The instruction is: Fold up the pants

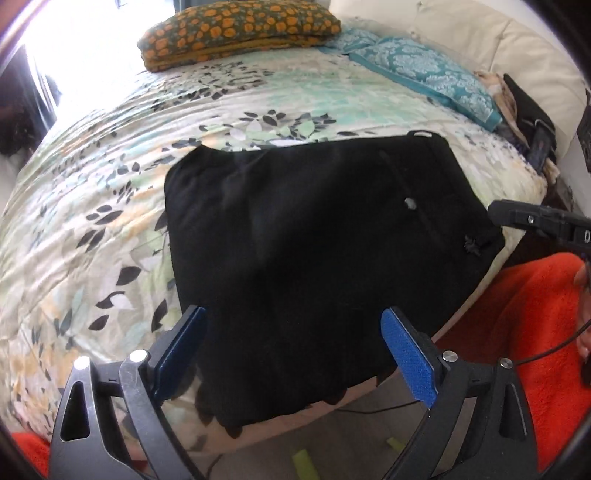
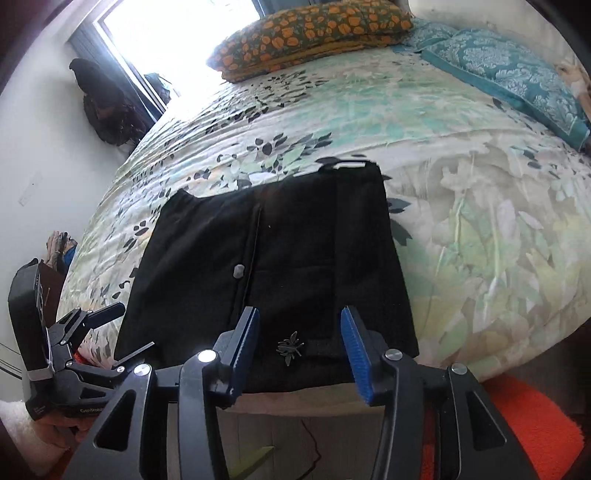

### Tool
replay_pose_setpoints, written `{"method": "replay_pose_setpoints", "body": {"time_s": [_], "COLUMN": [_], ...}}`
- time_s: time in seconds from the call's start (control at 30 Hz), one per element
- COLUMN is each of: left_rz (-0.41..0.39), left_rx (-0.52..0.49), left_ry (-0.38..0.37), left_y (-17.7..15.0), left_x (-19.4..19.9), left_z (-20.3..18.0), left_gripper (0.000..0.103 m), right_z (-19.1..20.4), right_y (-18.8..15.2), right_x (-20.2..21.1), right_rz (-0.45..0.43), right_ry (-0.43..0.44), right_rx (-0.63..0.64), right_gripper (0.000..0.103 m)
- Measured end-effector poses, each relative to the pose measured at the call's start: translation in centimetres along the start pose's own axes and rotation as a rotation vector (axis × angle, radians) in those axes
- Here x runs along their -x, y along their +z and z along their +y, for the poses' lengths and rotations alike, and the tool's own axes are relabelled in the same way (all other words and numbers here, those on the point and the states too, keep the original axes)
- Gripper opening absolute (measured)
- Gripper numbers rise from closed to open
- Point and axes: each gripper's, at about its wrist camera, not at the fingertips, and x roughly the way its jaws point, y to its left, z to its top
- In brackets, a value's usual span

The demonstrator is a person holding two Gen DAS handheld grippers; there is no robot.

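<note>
Brand on left gripper (image 2: 90, 339): raised lettering on its black body, at seven o'clock in the right wrist view, begins "Gen"; the rest blurs.
Other text: none readable.

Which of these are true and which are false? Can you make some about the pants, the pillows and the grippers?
1. The black pants lie folded on the bed. True.
2. The left hand-held gripper is clamped on the pants. False: its jaws stand wide apart with nothing gripped.
3. An orange-flowered pillow lies at the far end of the bed. True.
4. The right hand-held gripper holds a pillow. False: it is open and holds nothing.
5. A teal pillow lies next to the orange one. True.
6. The pants are red. False: they are black.
</note>
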Motion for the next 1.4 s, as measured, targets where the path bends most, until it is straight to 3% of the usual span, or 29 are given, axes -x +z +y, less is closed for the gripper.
{"method": "replay_pose_setpoints", "body": {"time_s": [0.1, 0.23, 0.43, 0.77, 1.0, 1.23, 1.4], "left_rz": [0.002, 0.091, 0.025, -0.013, -0.039, -0.014, -0.017], "left_rx": [0.024, 0.075, 0.054, 0.067, 0.059, 0.124, 0.106], "left_ry": [0.053, 0.121, 0.171, 0.182, 0.2, 0.182, 0.193], "left_y": [0.2, -0.1, -0.6, -0.7, -2.1, -2.9, -2.4], "left_x": [0.2, -1.3, 1.5, 3.6, 5.6, 6.2, 6.2], "left_z": [0.6, 1.3, 1.3, 1.8, 2.5, 4.3, 3.6], "left_gripper": [0.097, 0.097, 0.097, 0.097, 0.097, 0.097, 0.097], "right_z": [1.5, 1.8, 2.5, 2.7, 3.1, 2.4, 2.1], "right_y": [-1.0, -2.7, -2.7, -3.1, -3.6, -3.7, -3.7], "right_x": [1.4, -1.3, 2.1, 2.6, 4.4, 4.9, 4.1], "right_rz": [-0.008, 0.09, -0.067, -0.106, -0.156, -0.155, -0.127], "right_ry": [-0.027, -0.125, -0.158, -0.215, -0.264, -0.262, -0.249], "right_rx": [0.063, 0.073, 0.083, 0.072, 0.07, 0.024, 0.01], "right_gripper": [0.061, 0.06, 0.066, 0.067, 0.091, 0.092, 0.092]}}
